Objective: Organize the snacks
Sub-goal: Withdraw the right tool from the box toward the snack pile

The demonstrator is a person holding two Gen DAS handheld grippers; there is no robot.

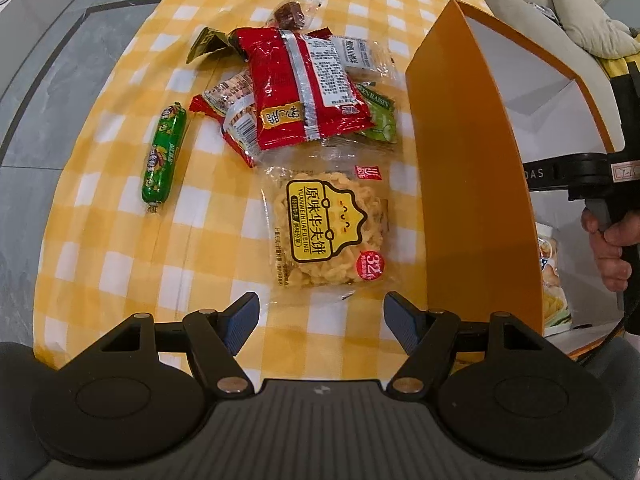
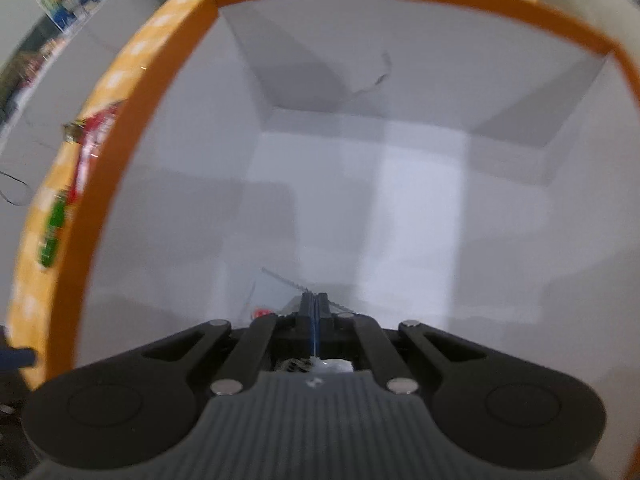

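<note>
Snack packet (image 2: 280,280) in right tool (image 2: 315,300), box-deep

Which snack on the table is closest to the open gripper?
The clear-wrapped waffle cookie with the yellow label. It lies right ahead of the left gripper, apart from the pile; the green sausage and red packet sit farther off.

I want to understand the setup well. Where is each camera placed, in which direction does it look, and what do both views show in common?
Left wrist: sits on the left gripper, looks down at snacks on the checked tablecloth; its open jaws and the person's right hand show.
Right wrist: sits on the right gripper, looks down into the orange box; jaws shut on a clear wrapper.
Shared: the orange box, the green sausage and the red packet.
</note>
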